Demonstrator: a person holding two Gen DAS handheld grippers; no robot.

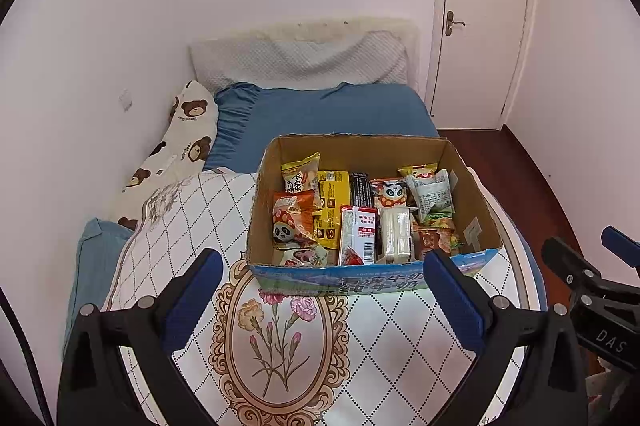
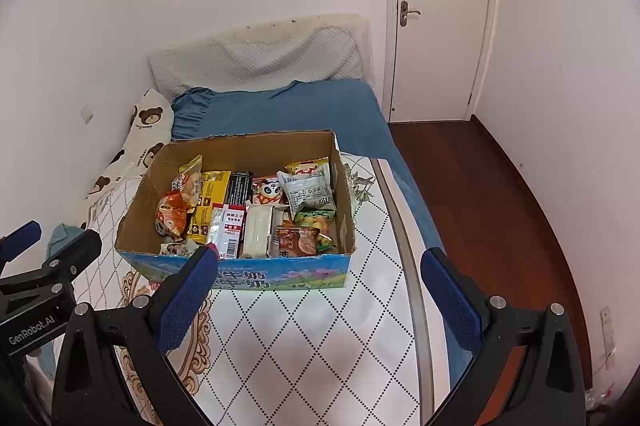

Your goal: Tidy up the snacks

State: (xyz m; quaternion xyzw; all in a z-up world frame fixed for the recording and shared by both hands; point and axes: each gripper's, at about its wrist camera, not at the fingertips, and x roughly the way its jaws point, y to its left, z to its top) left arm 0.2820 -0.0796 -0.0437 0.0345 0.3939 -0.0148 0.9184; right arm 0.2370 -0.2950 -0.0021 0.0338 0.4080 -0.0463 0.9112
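Cardboard box [image 1: 472, 186] of snacks [image 1: 360, 214] near bed's [image 1: 344, 110] foot edge. Left gripper [image 1: 324, 286], right gripper [image 2: 318, 284] both spread wide, empty. Right view alone shows mattress side edge, floor [image 2: 480, 194] (dark wood).

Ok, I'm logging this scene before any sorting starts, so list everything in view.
box: 1, brown cardboard, blue printed front, on the table
snacks: about a dozen packets, mixed yellow, orange, white, black, green, inside the box
table: 1, white diamond and flower pattern, beside the bed
bed: 1, blue sheet, behind the table
bear pillow: 1, white with brown bears, against the left wall
door: 1, white, shut, far right
left gripper: 1, black with blue pads, open
right gripper: 1, black with blue pads, open
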